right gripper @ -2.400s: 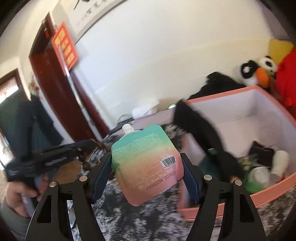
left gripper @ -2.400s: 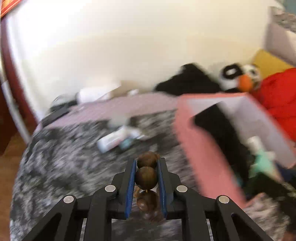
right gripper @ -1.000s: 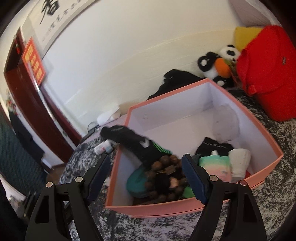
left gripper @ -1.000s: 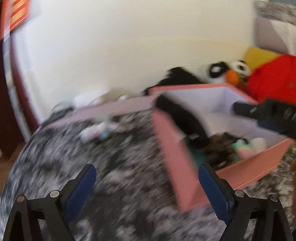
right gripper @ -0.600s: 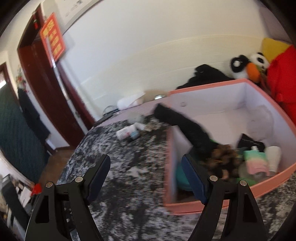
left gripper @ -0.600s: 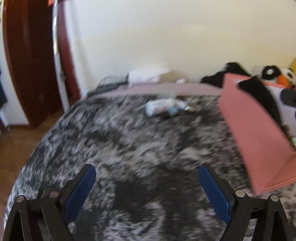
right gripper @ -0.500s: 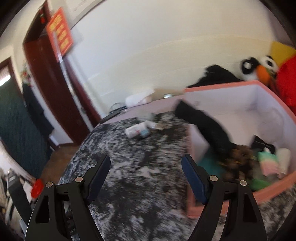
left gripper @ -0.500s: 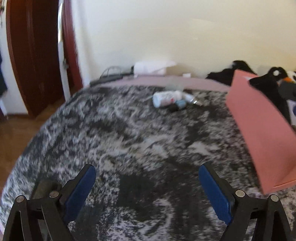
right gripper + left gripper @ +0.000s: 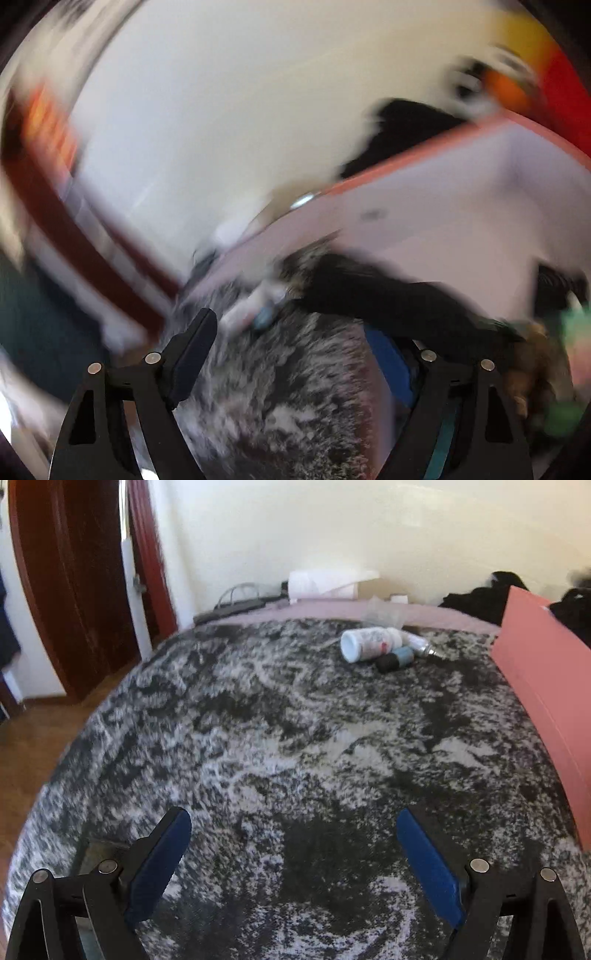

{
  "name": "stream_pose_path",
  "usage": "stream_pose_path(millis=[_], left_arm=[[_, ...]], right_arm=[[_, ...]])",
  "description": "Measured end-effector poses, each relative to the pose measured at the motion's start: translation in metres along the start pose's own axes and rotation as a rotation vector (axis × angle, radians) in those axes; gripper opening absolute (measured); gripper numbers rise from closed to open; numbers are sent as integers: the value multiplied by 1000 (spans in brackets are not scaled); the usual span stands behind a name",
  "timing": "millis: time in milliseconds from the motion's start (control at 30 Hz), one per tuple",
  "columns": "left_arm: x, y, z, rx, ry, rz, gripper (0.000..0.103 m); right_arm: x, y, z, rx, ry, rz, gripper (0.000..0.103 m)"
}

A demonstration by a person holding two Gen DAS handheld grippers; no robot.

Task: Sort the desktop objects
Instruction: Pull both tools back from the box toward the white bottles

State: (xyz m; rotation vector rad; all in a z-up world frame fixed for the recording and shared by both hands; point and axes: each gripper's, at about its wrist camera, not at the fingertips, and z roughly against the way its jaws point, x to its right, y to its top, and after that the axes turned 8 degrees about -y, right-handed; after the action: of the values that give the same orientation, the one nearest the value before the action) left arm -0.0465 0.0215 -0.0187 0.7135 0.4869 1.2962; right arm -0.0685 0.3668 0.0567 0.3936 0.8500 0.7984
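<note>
Both grippers are empty now: the left gripper (image 9: 293,853) has let go of the string of brown wooden beads it was clamped on, and the right gripper (image 9: 284,354) has released the pastel spout pouch it carried. Both items went into the salmon-pink cardboard box (image 9: 546,686), which sits off to the right of the left gripper. The left gripper's blue pads stand wide apart over the grey-and-white mottled shaggy cover (image 9: 295,738) with nothing between them. The right gripper's jaws are likewise spread and hold nothing; its view is heavily smeared, so little beyond the box wall and a black garment (image 9: 399,295) draped over the box edge can be made out.

That drop seems finished, and both grippers have swung away from the box toward what is left. Well ahead of the left gripper, near the far edge of the cover, lies a small cluster: a white cylindrical bottle with a printed label (image 9: 369,643) on its side, a small dark-capped blue tube (image 9: 395,660) touching it, and a silvery tube (image 9: 424,648) just behind. These look like the next things to fetch, so the sort is probably near its end
</note>
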Motion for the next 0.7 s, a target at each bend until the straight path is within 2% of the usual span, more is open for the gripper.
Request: stream_pose_path(millis=[133, 200, 300, 433, 600, 700], left_arm=[[8, -1, 3, 8, -19, 1, 94], [14, -1, 6, 20, -16, -11, 94], [19, 0, 9, 35, -24, -4, 94], [25, 1, 10, 50, -26, 3, 94], [31, 3, 12, 66, -20, 0, 94], [35, 5, 12, 73, -15, -7, 94]], right_arm=[[80, 14, 16, 43, -109, -324, 85], [102, 16, 25, 39, -63, -406, 85], [110, 16, 50, 109, -28, -444, 87], [89, 14, 80, 175, 2, -364, 89], [32, 2, 118, 284, -14, -121, 92], [-17, -23, 136, 378, -50, 73, 97]])
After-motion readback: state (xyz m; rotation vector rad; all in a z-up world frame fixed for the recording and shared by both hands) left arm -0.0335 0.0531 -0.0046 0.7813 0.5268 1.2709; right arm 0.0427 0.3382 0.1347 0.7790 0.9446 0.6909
